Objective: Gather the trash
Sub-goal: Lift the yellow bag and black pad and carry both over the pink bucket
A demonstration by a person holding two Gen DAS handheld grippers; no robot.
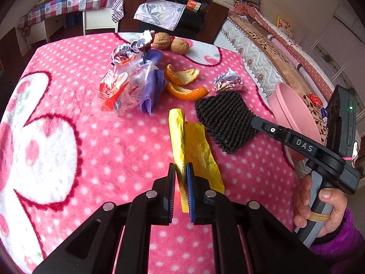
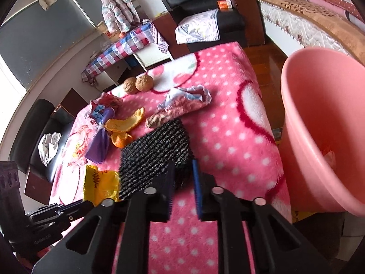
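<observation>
My left gripper (image 1: 181, 171) is shut on a yellow wrapper (image 1: 194, 146) that lies on the pink blanket; it also shows in the right wrist view (image 2: 100, 183). My right gripper (image 2: 183, 171) is shut on the near corner of a black knitted pad (image 2: 157, 153), which also shows in the left wrist view (image 1: 224, 121). Orange peels (image 1: 184, 82), a clear red-printed bag (image 1: 123, 86), a purple wrapper (image 1: 152, 84) and crumpled wrappers (image 1: 229, 83) lie beyond. A pink bin (image 2: 324, 123) stands off the table's right edge.
Two walnuts (image 1: 171, 42) sit at the far edge of the pink dotted blanket (image 1: 68, 137). A black chair with a pillow (image 1: 162, 11) stands behind the table. A bed (image 1: 285, 52) runs along the right.
</observation>
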